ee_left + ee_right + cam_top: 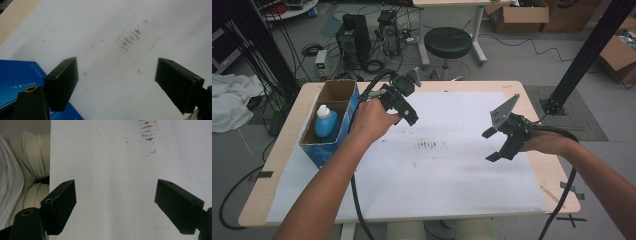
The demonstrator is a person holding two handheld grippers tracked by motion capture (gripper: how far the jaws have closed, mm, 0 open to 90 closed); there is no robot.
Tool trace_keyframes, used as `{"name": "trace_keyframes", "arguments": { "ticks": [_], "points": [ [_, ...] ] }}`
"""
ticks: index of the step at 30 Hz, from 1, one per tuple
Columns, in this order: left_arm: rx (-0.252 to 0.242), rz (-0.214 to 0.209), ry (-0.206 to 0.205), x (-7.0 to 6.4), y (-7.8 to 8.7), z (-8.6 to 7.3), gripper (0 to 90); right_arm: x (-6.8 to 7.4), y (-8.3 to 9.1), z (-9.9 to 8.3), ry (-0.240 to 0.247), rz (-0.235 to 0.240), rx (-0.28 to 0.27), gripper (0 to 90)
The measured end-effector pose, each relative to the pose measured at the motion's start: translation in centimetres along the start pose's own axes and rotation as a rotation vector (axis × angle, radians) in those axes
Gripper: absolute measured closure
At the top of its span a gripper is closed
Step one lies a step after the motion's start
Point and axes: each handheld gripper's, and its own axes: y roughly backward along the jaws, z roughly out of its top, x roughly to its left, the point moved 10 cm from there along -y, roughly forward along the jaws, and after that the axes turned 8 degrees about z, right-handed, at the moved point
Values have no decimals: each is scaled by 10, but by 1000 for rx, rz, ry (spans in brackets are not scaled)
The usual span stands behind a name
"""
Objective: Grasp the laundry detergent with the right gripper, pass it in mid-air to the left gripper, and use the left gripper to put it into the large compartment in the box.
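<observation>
The jaws of the left gripper (116,83) stand wide apart with nothing between them; in the left gripper view they frame bare white paper (105,30) marked with a patch of brown smudges (128,40). Low at the left of that view, a corner of the blue cardboard box (15,82) lies just behind the left-hand jaw. The jaws of the right gripper (115,206) are likewise spread wide and hold nothing; the right gripper view looks down on the same sheet near its edge, with pale cushioned fabric (27,170) past that edge.

In the high view the left gripper (404,107) hangs above the paper just beside the box (324,150), which stands at the left end of the tabletop (277,165). The box is open at the top and split into two compartments; a blue plastic bottle with a white cap (325,121) stands upright in the nearer one. The right gripper (494,145) hovers over the right part of the sheet, well apart from the box and the bottle, its grey three-cornered plate tilted upward. The smudges (430,145) lie on the paper between the two grippers.
</observation>
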Motion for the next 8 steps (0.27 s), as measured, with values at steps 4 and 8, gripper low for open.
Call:
{"name": "trace_keyframes", "arguments": {
  "ticks": [4, 8],
  "points": [
    [-3, -3, -1, 0, 0, 0, 199, 1, 0, 0, 0, 0, 0, 173],
    [-4, -4, 3, 0, 1, 0, 199, 0, 1, 0, 1, -1, -1, 174]
  ]
}}
